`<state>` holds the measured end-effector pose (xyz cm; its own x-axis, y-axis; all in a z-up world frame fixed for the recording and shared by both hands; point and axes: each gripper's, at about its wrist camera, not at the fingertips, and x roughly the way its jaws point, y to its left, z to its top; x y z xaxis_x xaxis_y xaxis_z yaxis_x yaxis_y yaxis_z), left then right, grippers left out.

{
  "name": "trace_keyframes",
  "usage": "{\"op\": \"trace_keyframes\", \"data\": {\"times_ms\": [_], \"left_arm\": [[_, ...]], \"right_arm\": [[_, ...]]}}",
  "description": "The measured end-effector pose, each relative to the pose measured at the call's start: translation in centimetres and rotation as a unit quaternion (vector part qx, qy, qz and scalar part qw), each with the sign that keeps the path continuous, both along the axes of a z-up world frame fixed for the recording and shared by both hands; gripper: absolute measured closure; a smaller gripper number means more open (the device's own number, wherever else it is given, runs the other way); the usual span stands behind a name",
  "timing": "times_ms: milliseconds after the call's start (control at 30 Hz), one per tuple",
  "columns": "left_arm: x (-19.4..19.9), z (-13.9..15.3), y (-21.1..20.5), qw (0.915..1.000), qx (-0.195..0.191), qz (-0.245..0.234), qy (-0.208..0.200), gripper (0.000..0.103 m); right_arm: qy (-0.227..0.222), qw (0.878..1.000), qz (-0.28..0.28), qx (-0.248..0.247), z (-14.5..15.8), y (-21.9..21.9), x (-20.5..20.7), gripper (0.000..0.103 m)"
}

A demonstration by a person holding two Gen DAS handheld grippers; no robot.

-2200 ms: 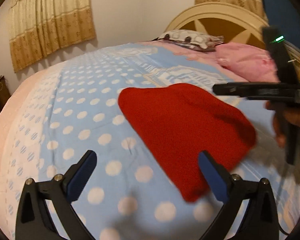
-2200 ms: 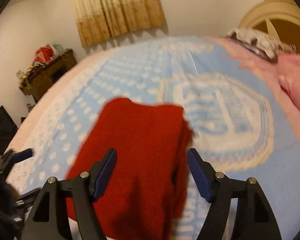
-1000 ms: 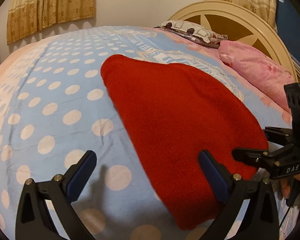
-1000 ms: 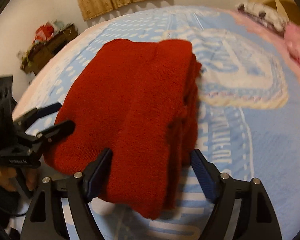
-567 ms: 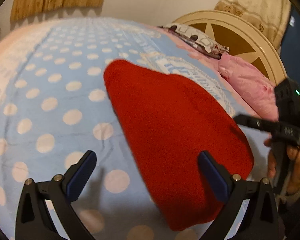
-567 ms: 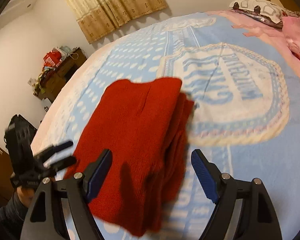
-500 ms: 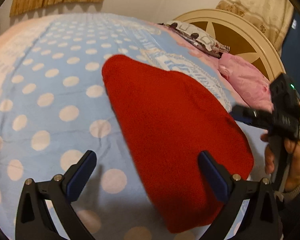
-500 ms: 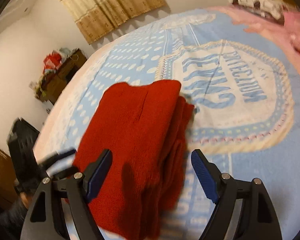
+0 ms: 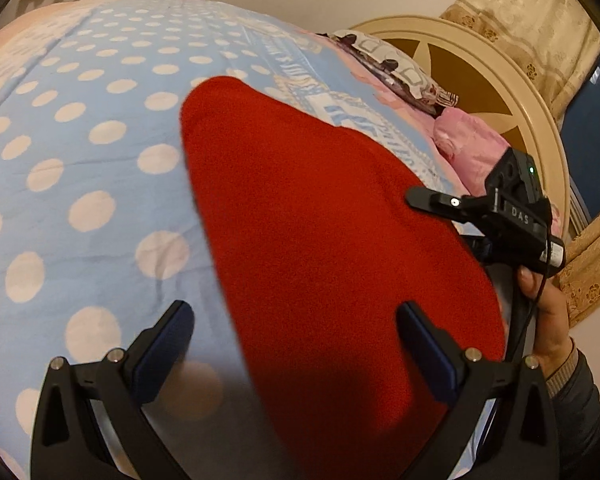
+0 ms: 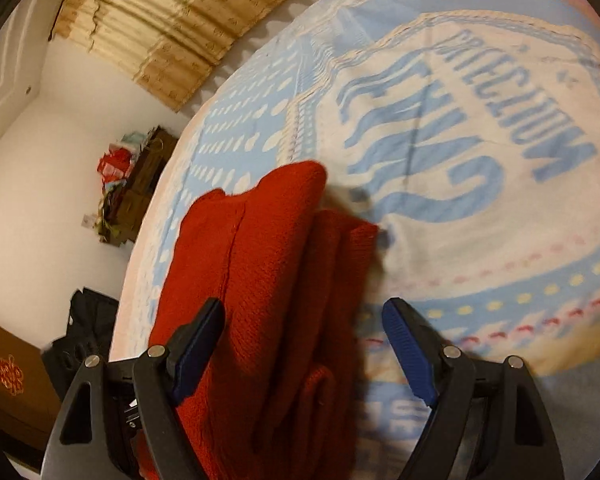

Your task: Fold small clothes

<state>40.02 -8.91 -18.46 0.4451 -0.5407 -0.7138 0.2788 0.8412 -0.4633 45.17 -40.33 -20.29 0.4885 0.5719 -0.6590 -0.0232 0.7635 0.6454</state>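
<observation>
A folded red knit garment (image 9: 320,248) lies on the blue polka-dot bed cover (image 9: 80,160). My left gripper (image 9: 296,344) is open just above its near edge, holding nothing. My right gripper (image 10: 304,340) is open and empty, its jaws astride the garment's stacked folded edge (image 10: 280,280). The right gripper also shows in the left wrist view (image 9: 500,216), held in a hand at the garment's right side.
A pink pillow (image 9: 472,148) and a patterned pillow (image 9: 392,68) lie against the cream headboard (image 9: 480,80). A cluttered wooden dresser (image 10: 136,192) and dark items (image 10: 80,332) stand beside the bed. Curtains (image 10: 172,20) hang on the wall.
Both grippers have moved closer to the garment. The right gripper swung in over the folded edge. The garment stays put and folded.
</observation>
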Motion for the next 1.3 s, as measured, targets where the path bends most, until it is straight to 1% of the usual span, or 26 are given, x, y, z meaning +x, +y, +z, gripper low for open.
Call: {"op": "trace_keyframes", "data": {"times_ms": [133, 167, 200, 233, 267, 300, 333, 367, 400, 467, 533, 600, 767, 933, 1033, 1233, 1300], "left_arm": [[0.2, 0.0, -0.6, 0.9999, 0.009, -0.007, -0.006, 0.0], [0.2, 0.1, -0.7, 0.9999, 0.006, -0.014, -0.007, 0.005], [0.1, 0.2, -0.8, 0.9996, -0.005, -0.028, -0.007, 0.022], [0.0, 0.3, -0.9, 0.9993, -0.007, -0.035, -0.006, 0.025], [-0.2, 0.6, -0.9, 0.9992, 0.0, -0.036, -0.015, 0.035], [-0.4, 1.0, -1.0, 0.9988, 0.01, -0.04, -0.025, 0.046], [-0.6, 1.4, -0.9, 0.9983, 0.016, -0.045, -0.033, 0.05], [-0.8, 1.8, -0.6, 0.9981, 0.017, -0.046, -0.038, 0.056], [-1.0, 2.3, -0.3, 0.998, 0.014, -0.047, -0.039, 0.061], [-1.4, 3.4, 0.4, 0.9977, 0.01, -0.048, -0.045, 0.063], [-2.4, 4.6, 1.1, 0.9969, 0.023, -0.046, -0.06, 0.063], [-3.1, 5.6, 1.8, 0.9964, 0.026, -0.04, -0.07, 0.063], [-6.0, 8.5, 5.5, 0.9955, 0.035, -0.012, -0.087, 0.063], [-9.6, 10.1, 10.0, 0.9931, 0.059, 0.03, -0.097, 0.063], [-11.6, 10.5, 13.0, 0.9914, 0.061, 0.064, -0.097, 0.063], [-15.7, 10.9, 18.5, 0.9839, 0.072, 0.125, -0.106, 0.063], [-16.7, 10.9, 20.0, 0.9817, 0.074, 0.139, -0.107, 0.063]], "right_arm": [[-0.007, 1.0, 0.016, -0.007, 0.0, 1.2, 0.7, 0.021], [-0.01, 1.0, 0.017, -0.008, 0.0, 1.5, 0.9, 0.022], [-0.014, 1.0, 0.019, -0.01, 0.1, 1.8, 1.0, 0.027], [-0.017, 1.0, 0.023, -0.012, 0.2, 2.1, 1.0, 0.054], [-0.018, 0.999, 0.034, -0.004, 0.2, 2.7, 1.0, 0.065], [-0.02, 0.999, 0.032, -0.006, 0.0, 2.8, 0.9, 0.065], [-0.026, 0.999, 0.033, -0.015, 0.2, 3.1, 0.7, 0.067], [-0.032, 0.999, 0.032, -0.018, 0.4, 3.3, 0.6, 0.068], [-0.034, 0.999, 0.029, -0.011, 0.6, 3.3, 0.5, 0.068], [-0.042, 0.999, 0.025, -0.002, 1.2, 3.4, 0.2, 0.073], [-0.054, 0.998, 0.031, 0.005, 2.1, 4.2, -0.4, 0.074], [-0.064, 0.997, 0.039, 0.006, 3.0, 5.6, -0.9, 0.075], [-0.085, 0.994, 0.068, 0.033, 5.5, 8.9, -2.0, 0.075], [-0.1, 0.987, 0.116, 0.056, 7.3, 14.8, -2.5, 0.076], [-0.104, 0.981, 0.147, 0.072, 7.8, 18.6, -2.7, 0.076], [-0.107, 0.966, 0.215, 0.095, 8.5, 27.6, -3.7, 0.076], [-0.11, 0.96, 0.237, 0.097, 8.9, 30.3, -4.2, 0.076]]}}
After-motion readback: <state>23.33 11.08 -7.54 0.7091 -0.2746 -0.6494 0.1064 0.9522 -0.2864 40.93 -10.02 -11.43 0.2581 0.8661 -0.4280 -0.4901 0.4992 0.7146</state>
